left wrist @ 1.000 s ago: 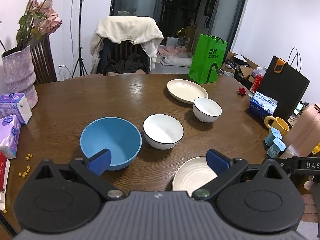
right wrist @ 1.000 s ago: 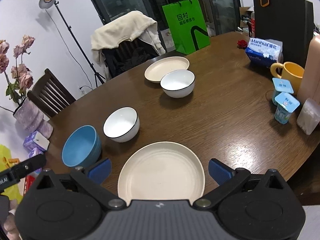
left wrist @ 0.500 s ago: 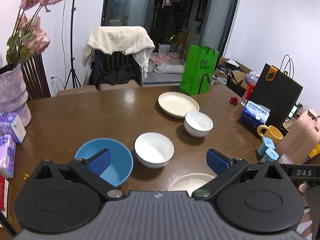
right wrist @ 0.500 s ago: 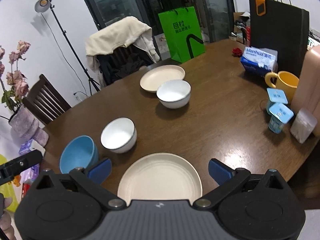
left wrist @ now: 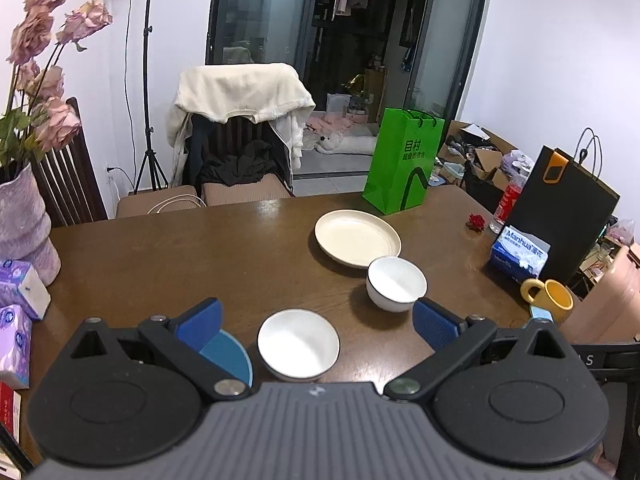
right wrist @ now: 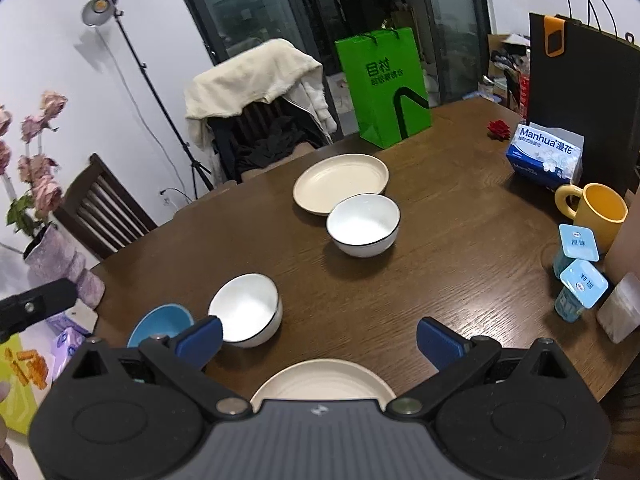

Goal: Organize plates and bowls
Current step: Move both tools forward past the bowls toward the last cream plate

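Left tool (left wrist: 316,322) and right tool (right wrist: 318,338): both wide open, holding nothing. On the table (right wrist: 460,248): near cream plate (right wrist: 320,380), blue bowl (right wrist: 160,320), two white bowls (right wrist: 246,314) (right wrist: 363,224), far cream plate (right wrist: 340,182).

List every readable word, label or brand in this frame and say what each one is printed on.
"Manhua" with Chinese characters after it: blue tissue pack.
"目村": green paper bag; the smaller line beneath is too blurred to read.
Two yogurt cups: lid characters too small to read.
"S": black bar at the left wrist view's right edge; the rest is hidden.
Purple tissue packs: print unreadable.
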